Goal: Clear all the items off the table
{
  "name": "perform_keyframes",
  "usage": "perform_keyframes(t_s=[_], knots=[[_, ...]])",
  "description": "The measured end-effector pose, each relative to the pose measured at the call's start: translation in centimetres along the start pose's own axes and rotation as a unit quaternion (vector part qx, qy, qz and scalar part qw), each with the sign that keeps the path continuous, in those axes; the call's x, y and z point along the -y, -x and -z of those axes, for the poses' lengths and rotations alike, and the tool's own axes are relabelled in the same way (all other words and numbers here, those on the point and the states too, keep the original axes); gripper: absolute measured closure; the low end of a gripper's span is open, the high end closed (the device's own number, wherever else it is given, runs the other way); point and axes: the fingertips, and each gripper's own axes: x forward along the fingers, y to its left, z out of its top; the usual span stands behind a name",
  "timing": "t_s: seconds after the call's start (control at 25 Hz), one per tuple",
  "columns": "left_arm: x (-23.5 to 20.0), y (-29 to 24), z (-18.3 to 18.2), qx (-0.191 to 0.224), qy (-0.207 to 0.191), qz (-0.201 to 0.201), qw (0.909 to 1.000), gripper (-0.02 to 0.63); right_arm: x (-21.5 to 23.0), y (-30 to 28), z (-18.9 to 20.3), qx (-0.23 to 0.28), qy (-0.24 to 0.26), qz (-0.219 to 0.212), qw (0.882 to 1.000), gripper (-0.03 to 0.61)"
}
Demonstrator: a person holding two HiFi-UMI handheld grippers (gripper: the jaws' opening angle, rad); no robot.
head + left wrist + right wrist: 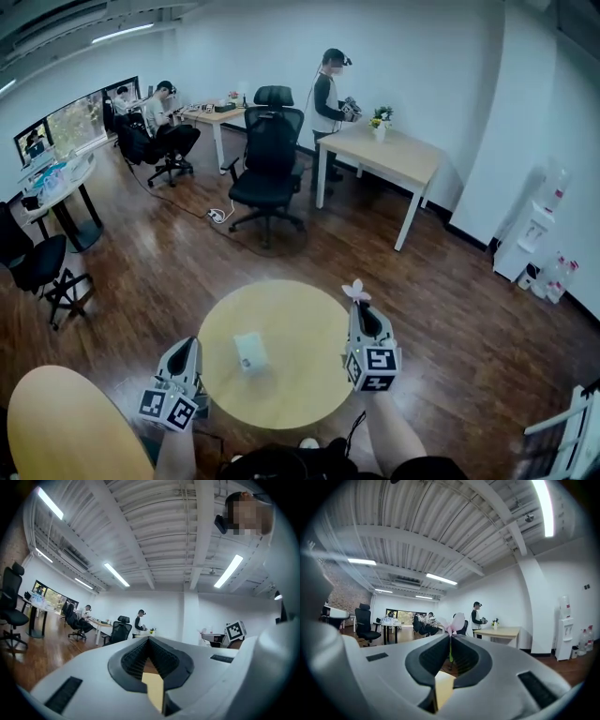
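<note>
Here, right gripper [360, 303] holds flower [356, 290] over table's [291, 375] right edge.

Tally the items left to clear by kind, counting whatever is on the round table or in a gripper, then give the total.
Pink flower, held in the right gripper: 1
Small white object on the round table: 1
Total: 2

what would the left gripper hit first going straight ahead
The left gripper has open air ahead; across the room the black office chair, or the wall behind it, seems first in line, but depth is unclear.
</note>
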Motion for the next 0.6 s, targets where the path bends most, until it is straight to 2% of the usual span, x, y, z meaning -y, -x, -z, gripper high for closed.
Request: perform_keyframes(t_s=[0.12, 0.36, 0.6], knots=[[-1.2, 1.6, -0.7, 0.021, -0.011, -0.049, 0.9985, 0.623, -0.7, -1.1, -0.1, -0.005, 0.002, -0.025, 1.000, 0.563], [-1.1, 4.6, -0.8, 0.029, -0.024, -0.110, 0.9932, 0.623, -2.8, -3.1, 0.4, -0.010, 0.008, -0.086, 0.996, 0.563], [-2.1, 8.6, -2.3, 0.029, -0.038, -0.172, 0.9840, 0.623, -7.8, -5.4, 1.0, -0.027, 0.016, -0.152, 0.988, 0.563]])
